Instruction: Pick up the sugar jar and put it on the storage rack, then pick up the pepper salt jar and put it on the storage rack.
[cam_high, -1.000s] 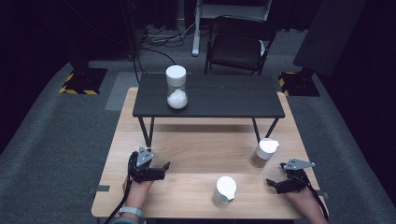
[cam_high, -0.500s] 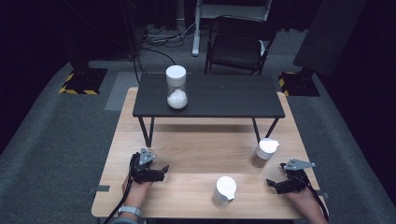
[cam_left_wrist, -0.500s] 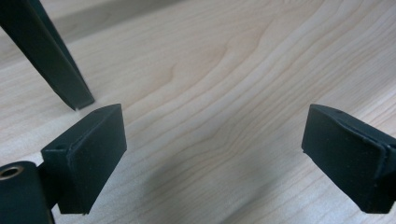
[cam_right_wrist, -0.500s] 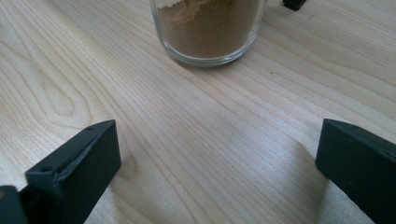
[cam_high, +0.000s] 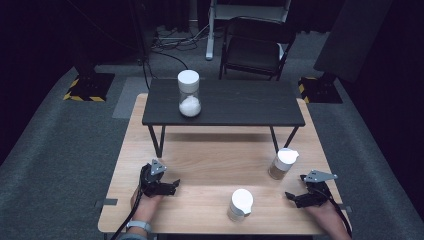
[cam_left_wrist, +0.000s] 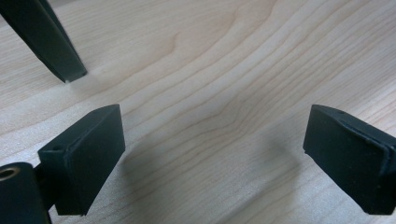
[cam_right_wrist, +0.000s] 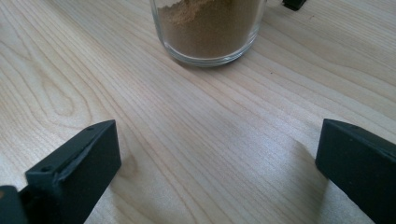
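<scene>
Jars and claws share the wooden bench (cam_high: 210, 165), and we take the near jar (cam_high: 240, 204), white-lidded and close to the bench's front edge, as our landmark. Left of it, the left claw (cam_high: 172, 186) rests on the wood, a hand behind it; in the left gripper view its jaws stand spread with bare wood between them, and they have just been opening a little further. Right of the landmark jar, the right claw (cam_high: 291, 197) lies low on the bench, its jaws likewise wide apart on nothing in the right gripper view. Just beyond that claw, right and behind the landmark, stands a glass jar of brown powder (cam_right_wrist: 208, 28), upright, clear of the jaws; the right gripper view cuts off its top, and the high view shows its white lid. We cannot make out what the landmark jar holds, since its lid hides the contents from above. Behind the landmark, a small black table (cam_high: 225, 102) stands on the bench, and one of its legs (cam_left_wrist: 46, 39) crosses the upper corner of the left gripper view, cut off by the frame. On that table, left and well behind the landmark, a tall jar with white powder (cam_high: 189, 93) stands upright. Against the earlier frames, jars and right claw sit where they were; the left claw has barely shifted.
</scene>
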